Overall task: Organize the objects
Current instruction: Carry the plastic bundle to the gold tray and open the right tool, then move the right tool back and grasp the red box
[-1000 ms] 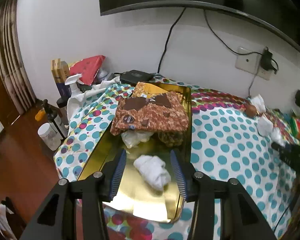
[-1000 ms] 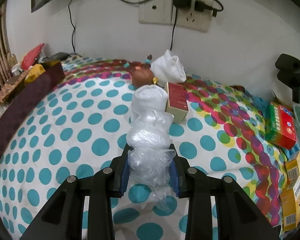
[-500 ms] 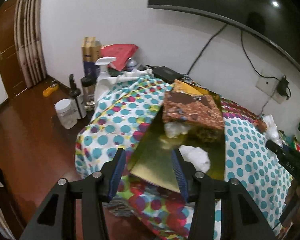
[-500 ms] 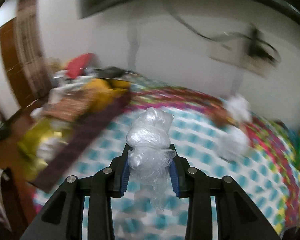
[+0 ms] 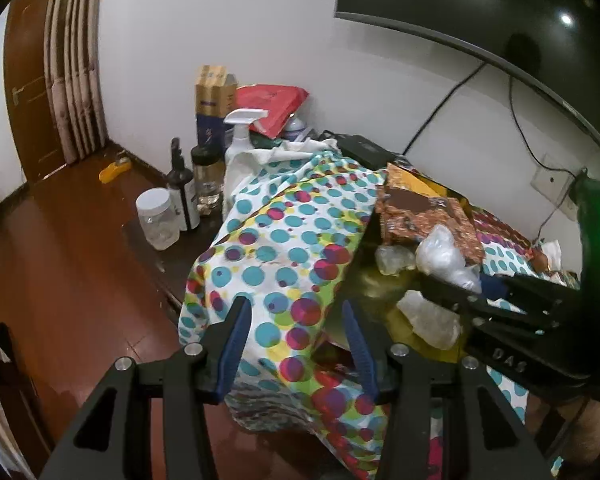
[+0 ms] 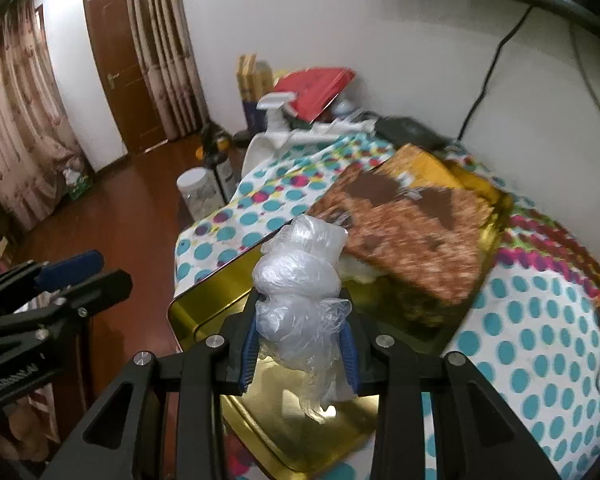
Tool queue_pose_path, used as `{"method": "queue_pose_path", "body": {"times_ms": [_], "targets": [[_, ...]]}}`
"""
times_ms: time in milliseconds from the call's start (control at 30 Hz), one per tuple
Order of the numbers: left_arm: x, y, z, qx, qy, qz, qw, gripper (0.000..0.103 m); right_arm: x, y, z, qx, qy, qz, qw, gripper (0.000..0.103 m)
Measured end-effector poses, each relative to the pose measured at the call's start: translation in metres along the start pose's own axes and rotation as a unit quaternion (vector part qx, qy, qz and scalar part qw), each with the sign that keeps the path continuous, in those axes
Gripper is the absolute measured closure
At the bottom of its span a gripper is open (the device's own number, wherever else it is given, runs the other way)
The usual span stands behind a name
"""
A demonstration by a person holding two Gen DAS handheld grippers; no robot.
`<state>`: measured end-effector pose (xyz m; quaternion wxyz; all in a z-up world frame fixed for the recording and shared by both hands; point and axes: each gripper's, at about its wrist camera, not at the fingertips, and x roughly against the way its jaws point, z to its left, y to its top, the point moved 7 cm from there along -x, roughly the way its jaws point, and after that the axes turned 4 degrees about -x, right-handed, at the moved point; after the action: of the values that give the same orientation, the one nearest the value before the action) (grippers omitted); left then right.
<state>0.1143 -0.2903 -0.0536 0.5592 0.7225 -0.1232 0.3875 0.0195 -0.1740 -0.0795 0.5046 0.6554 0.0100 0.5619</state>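
Note:
My right gripper [image 6: 300,350] is shut on a crumpled clear plastic bag [image 6: 300,280] and holds it above the near end of a gold tray [image 6: 204,312]. The tray lies on a polka-dot cloth [image 6: 532,344] and holds a brown patterned packet [image 6: 412,232]. In the left wrist view the right gripper [image 5: 460,280] reaches over the tray with the bag [image 5: 440,252], above a white wad [image 5: 432,320]. My left gripper [image 5: 296,344] is open and empty, off the tray's left edge, over the cloth's hanging corner [image 5: 284,280].
A jar [image 5: 158,224], dark bottles [image 5: 180,196], a spray bottle [image 5: 242,136], a tall box [image 5: 214,104] and a red bag [image 5: 272,104] stand left of the table by the wall. Wooden floor [image 5: 60,280] lies to the left. A wall screen [image 5: 500,8] hangs above.
My right gripper has carried the plastic bag from the table's right side to above the gold tray. My left gripper has pulled back and left, away from the tray and the white wad.

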Motion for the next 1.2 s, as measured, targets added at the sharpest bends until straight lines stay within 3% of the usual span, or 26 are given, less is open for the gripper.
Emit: {"method": "queue_pose_path", "body": {"times_ms": [367,500,633,767,933,1100,1200], "targets": [[-0.006,-0.006,0.014,0.015,-0.001,0.012,0.9998,0.054,-0.022,-0.005,0.002,0.006,-0.011,0.023,1.0,0.065],[-0.007,-0.004,0.009,0.012,-0.003,0.01,0.9999,0.054,-0.004,-0.003,-0.004,-0.011,0.009,-0.004,1.0,0.042],[-0.005,0.002,-0.002,0.004,-0.009,0.002,1.0,0.054,0.031,0.002,-0.021,-0.029,0.008,-0.045,0.999,0.041],[-0.001,0.011,-0.031,-0.024,-0.025,-0.009,0.9994,0.054,0.071,-0.005,-0.066,-0.053,-0.029,-0.081,0.995,0.04],[0.002,0.014,-0.083,-0.066,-0.058,-0.015,0.996,0.054,0.114,-0.035,-0.161,-0.119,-0.109,-0.097,0.982,0.041],[-0.003,0.01,-0.139,-0.111,-0.092,-0.009,0.9895,0.054,0.154,-0.075,-0.271,-0.208,-0.201,-0.101,0.952,0.04],[-0.009,0.002,-0.167,-0.128,-0.102,0.004,0.9865,0.054,0.161,-0.095,-0.311,-0.249,-0.199,-0.098,0.943,0.04]]}}
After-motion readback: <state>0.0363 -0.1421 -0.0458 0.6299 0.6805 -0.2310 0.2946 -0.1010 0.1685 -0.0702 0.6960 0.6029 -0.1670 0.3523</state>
